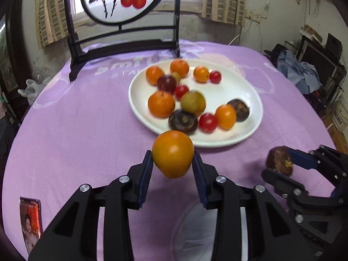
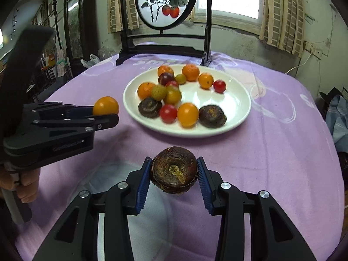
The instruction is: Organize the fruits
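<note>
Left wrist view: the left gripper is clamped on a round, smooth orange fruit, its blue pads pressed to both sides, and the fruit hangs clear above the lilac tablecloth, just short of the near rim of the wide white ceramic plate. To the right, the right gripper pinches a dark brown, rough-skinned round fruit. On the plate I count about thirteen fruits, though motion blur makes the count unsure: five orange ones, three small red ones, two dark brown ones, one dark red-purple one and two yellow-green ones. A black wooden stand with a round painted panel rises behind the plate.

Right wrist view: the right gripper's pads grip the dark brown fruit by its flanks, stem scar facing the camera, lifted off the cloth in front of the plate. At the left edge the left gripper carries the orange fruit beside the plate's rim, with a person's fingers on its handle.

Judging by this, the step in hand is carrying two picked fruits, one per gripper. No sorting spot shows, so the next move calls for choosing separate places on the cloth and lowering each fruit gently before the jaws let go, lest it roll.
</note>
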A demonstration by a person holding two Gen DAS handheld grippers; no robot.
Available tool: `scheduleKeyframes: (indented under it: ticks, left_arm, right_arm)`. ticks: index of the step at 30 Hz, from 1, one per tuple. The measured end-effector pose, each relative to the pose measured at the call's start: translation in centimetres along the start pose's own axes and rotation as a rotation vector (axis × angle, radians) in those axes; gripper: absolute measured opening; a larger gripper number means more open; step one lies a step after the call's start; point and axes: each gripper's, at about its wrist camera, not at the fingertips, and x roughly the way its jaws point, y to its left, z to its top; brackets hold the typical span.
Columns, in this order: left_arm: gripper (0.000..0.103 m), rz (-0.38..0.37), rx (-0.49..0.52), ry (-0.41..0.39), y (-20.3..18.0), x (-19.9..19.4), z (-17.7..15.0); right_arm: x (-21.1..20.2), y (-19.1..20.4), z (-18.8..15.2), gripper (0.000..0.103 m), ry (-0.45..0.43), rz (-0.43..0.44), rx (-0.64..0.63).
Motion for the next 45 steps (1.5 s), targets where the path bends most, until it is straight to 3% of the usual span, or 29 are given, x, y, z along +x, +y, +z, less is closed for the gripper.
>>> scheduleKeyframes:
  ticks: [8, 14, 15, 16, 17, 18, 20, 28, 30, 45]
  left_arm:
    - [0.036, 0.016, -0.001, -0.046, -0.4, 0.6, 5.2]
    - [0.036, 0.046, -0.027, -0.023, 0.2, 4.7, 8.8]
    - [0.037, 0.045, -0.034, -0.016, 0.3, 5.2, 9.1]
    - [0.042, 0.042, -0.051, -0.007, 0.5, 5.9, 9.5]
    - [0.057, 0.047, -0.065, -0.007, 0.6, 6.2, 9.7]
    - [0.064, 0.057, -0.075, -0.021, 0.7, 6.2, 9.8]
    - [0.065, 0.052, -0.069, -0.038, 0.4, 5.9, 9.8]
    - [0.072, 0.038, -0.055, -0.031, -0.6, 3.9, 7.8]
    - [0.076, 0.037, -0.059, -0.038, -0.8, 2.9, 6.9]
    - [0.082, 0.006, -0.072, -0.024, -1.5, -3.3, -2.6]
  right_arm:
    - [1.1, -1.3, 5.7, 0.042, -0.082, -0.035, -0.021]
    - [5.3, -2.0, 8.8, 0.043, -0.056, -0.052, -0.046]
    - [6.2, -2.3, 9.1, 0.049, -0.046, -0.051, -0.042]
    - [6.6, -2.4, 9.2, 0.056, -0.043, -0.049, -0.038]
    - [7.0, -2.8, 9.3, 0.062, -0.049, -0.060, -0.028]
    - [7.1, -3.0, 9.3, 0.062, -0.057, -0.074, -0.020]
    - [7.2, -3.4, 9.2, 0.062, -0.053, -0.072, -0.014]
    - [5.4, -3.4, 7.6, 0.063, -0.039, -0.081, -0.016]
    - [4.7, -3.2, 6.9, 0.068, -0.037, -0.083, -0.016]
    - [-0.5, -0.2, -0.7, 0.081, 0.009, -0.077, 0.039]
